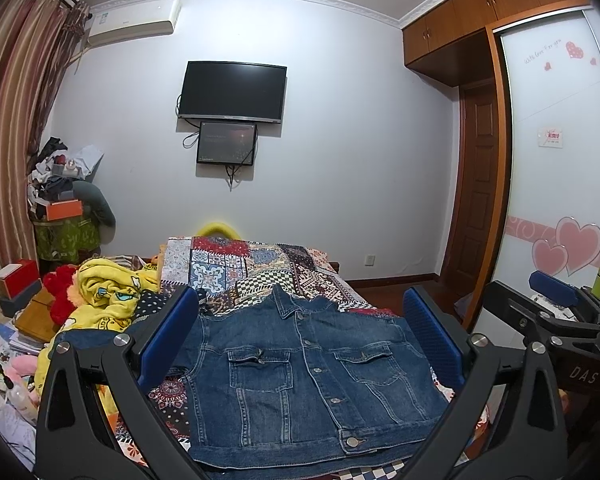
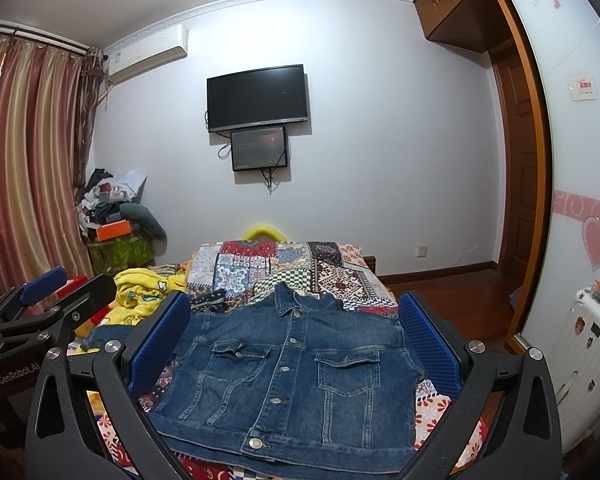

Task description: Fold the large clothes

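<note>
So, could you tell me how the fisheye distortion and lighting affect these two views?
Left wrist view: dark vignette in the corners, wardrobe edge bowed, denim jacket sharp and evenly lit. Right wrist view: curtains curve with the lens, the television screen shows no strong glare.

Left black two-finger gripper w/ blue pads (image 1: 300, 336): jaws wide apart, nothing gripped. Right black blue-padded gripper (image 2: 294, 338): same, level, side by side.

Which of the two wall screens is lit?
The smaller lower screen shows a dim picture; the large TV mounted directly above it is black.
</note>
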A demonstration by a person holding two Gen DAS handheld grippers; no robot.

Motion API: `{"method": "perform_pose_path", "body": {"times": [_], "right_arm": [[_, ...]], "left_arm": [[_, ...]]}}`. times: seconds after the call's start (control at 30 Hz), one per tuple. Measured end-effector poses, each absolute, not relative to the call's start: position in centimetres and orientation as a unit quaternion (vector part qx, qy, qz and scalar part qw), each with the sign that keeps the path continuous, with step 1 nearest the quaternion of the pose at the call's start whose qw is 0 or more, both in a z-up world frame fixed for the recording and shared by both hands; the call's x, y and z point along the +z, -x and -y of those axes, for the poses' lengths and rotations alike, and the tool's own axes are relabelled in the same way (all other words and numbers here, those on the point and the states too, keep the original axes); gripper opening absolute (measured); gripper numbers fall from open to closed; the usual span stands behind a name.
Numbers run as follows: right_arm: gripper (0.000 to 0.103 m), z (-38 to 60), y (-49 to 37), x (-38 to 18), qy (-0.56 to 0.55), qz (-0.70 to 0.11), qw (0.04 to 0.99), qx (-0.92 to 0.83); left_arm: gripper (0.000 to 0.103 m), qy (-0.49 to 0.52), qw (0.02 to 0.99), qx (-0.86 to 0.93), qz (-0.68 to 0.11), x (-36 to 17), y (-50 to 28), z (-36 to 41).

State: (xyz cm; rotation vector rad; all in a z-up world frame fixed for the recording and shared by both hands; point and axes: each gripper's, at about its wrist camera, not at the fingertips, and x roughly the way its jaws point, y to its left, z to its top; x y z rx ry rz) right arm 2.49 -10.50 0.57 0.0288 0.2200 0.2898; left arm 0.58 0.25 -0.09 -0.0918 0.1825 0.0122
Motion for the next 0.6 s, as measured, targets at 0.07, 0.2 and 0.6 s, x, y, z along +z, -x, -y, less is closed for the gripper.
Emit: {"method": "perform_pose_path", "body": {"times": [0.07,0.2,0.6], "right_arm": [[0.103,10.6,-2.6,0.5,-0.014,-0.110,0.983,0.144],[0.103,10.5,-2.8,0.2,-0.013,-0.111,0.983,0.143],[0.103,9.1,-6.9,-0.7,-0.005,-0.144,0.979,0.147]], "left_arm": [[0.103,0.046,0.995,0.006,-0.091,-0.1,-0.6,-0.3],[0.103,0.046,0.995,0.006,-0.091,-0.2,-0.6,-0.3],[0.103,0.058,0.992,0.035,-0.107,-1.0,-4.7,-3.3]]}}
